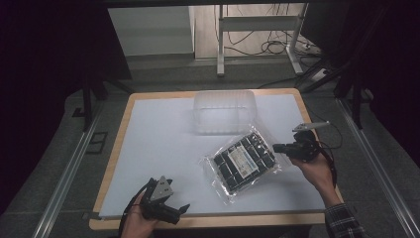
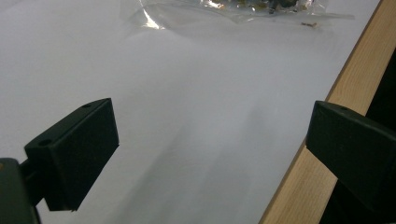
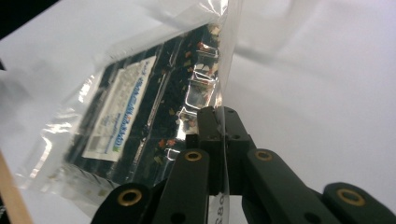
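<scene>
High view: my right gripper (image 1: 277, 148) is clenched on the right edge of the bag (image 1: 243, 159), a clear plastic pouch of dark blocks with a white label. The bag lies on the white bench top (image 1: 158, 144) right of centre, toward the near edge, its corner toward the gripper raised a little off the surface. A clear tub (image 1: 224, 110) stands upside down near the far edge, just beyond the bag; I cannot tell whether the two touch. My left gripper (image 1: 181, 208) rests at the near edge, left of centre, well apart from the bag, with its jaws released and pointing right.

Right gripper view: the right gripper (image 3: 219, 122) has its black jaws shut together on the thin plastic rim of the bag (image 3: 140, 107), the film passing between them; the label faces up.

Left gripper view: the left gripper (image 2: 210, 149) has its jaws wide apart with nothing between them, above the bench top (image 2: 196, 93) beside its wooden edge (image 2: 303, 177); the bag (image 2: 243, 9) is at the top of the frame
</scene>
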The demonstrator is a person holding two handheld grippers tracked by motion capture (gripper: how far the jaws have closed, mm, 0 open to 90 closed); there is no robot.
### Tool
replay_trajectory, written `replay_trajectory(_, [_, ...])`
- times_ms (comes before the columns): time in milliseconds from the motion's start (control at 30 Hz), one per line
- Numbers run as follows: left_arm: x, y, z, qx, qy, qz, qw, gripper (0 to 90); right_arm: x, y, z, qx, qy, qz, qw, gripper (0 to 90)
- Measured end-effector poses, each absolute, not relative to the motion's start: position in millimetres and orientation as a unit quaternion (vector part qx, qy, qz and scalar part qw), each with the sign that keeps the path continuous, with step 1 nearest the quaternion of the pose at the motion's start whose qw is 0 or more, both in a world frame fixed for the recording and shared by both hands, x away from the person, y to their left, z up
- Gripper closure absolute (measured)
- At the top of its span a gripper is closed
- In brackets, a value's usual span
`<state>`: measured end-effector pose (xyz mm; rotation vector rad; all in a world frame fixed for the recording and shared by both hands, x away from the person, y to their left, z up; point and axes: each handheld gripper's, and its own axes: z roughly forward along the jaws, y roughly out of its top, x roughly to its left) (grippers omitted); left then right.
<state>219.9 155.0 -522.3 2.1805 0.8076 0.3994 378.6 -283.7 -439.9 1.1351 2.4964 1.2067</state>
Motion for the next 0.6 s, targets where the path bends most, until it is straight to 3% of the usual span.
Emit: replay_trajectory(600, [219,156,-521,0.851,0.316,0.161,0.387,1.9,372,-242,-368,0.32,0.841,0.43,0.076,88.9])
